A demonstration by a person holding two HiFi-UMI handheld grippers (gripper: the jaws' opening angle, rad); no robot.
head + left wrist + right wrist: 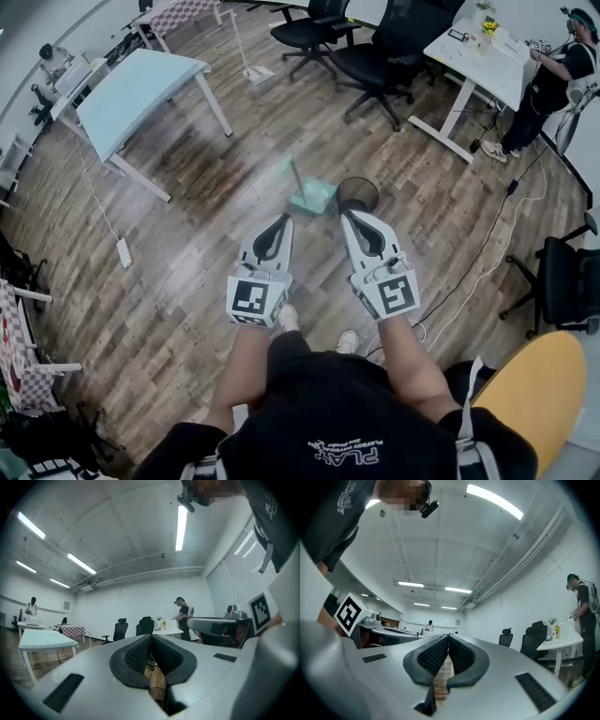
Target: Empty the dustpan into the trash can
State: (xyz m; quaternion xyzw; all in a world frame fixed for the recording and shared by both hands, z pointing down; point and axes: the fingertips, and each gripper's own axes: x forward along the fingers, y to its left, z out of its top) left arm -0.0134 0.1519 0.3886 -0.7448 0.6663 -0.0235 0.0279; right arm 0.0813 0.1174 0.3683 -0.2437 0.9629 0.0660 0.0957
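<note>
Wood-plank floor [187, 197]. A green dustpan [314, 197] with an upright handle stands just beside a black trash can [358, 193]. Well apart from these stand a pale blue table [131, 89], black office chairs [384, 52] and a white desk [473, 56]. A white power strip [124, 252] lies on its cable.

Counted one dustpan [314, 198], one trash can [360, 192], two grippers: left gripper [284, 219], right gripper [349, 217]. Also logged three black office chairs [305, 33] [384, 54] [564, 281], one light-blue table [141, 89], two checkered tables [183, 11] [14, 349], two bystanders [558, 70] [47, 58].
</note>
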